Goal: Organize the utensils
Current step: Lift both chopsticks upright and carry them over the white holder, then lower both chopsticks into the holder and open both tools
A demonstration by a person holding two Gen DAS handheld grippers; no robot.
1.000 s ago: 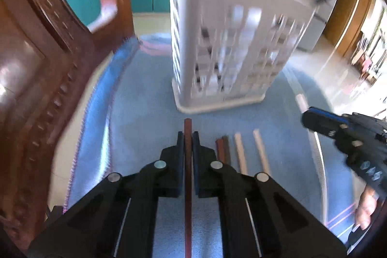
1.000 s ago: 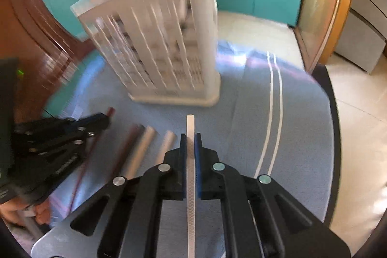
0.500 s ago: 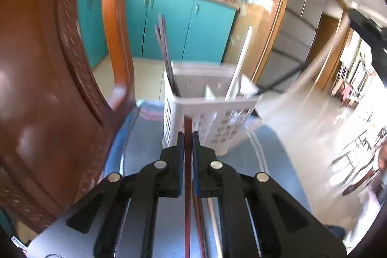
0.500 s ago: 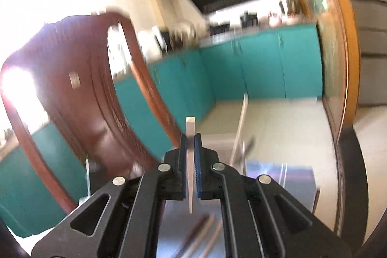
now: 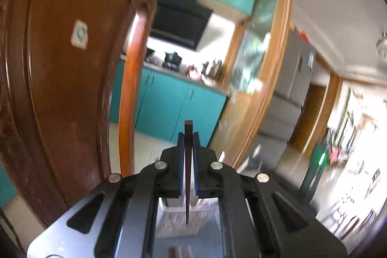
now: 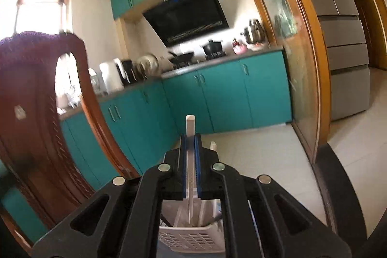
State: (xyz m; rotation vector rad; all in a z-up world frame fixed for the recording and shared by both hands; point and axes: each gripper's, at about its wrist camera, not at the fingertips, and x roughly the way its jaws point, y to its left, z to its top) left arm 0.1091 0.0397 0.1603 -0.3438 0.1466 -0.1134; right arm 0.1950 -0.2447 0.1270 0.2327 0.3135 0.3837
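My left gripper [image 5: 188, 137] is shut on a dark brown chopstick [image 5: 188, 175] and holds it upright, tip down, above the white slotted basket [image 5: 179, 221]. My right gripper [image 6: 190, 138] is shut on a white chopstick [image 6: 190, 173], also upright, its tip hanging over the open top of the white basket [image 6: 191, 238]. The basket holds several utensils. A few loose chopsticks [image 5: 180, 252] lie on the blue cloth [image 5: 208, 243] in front of the basket.
A carved brown wooden chair back [image 5: 60, 76] stands close on the left, also in the right wrist view [image 6: 36, 113]. Teal kitchen cabinets [image 6: 217, 93], a black range hood [image 6: 191, 16] and a grey fridge [image 6: 338, 40] lie beyond the table.
Both grippers have lifted their chopsticks off the cloth and tilted them upright over the basket. The views swung up from the table to the kitchen.
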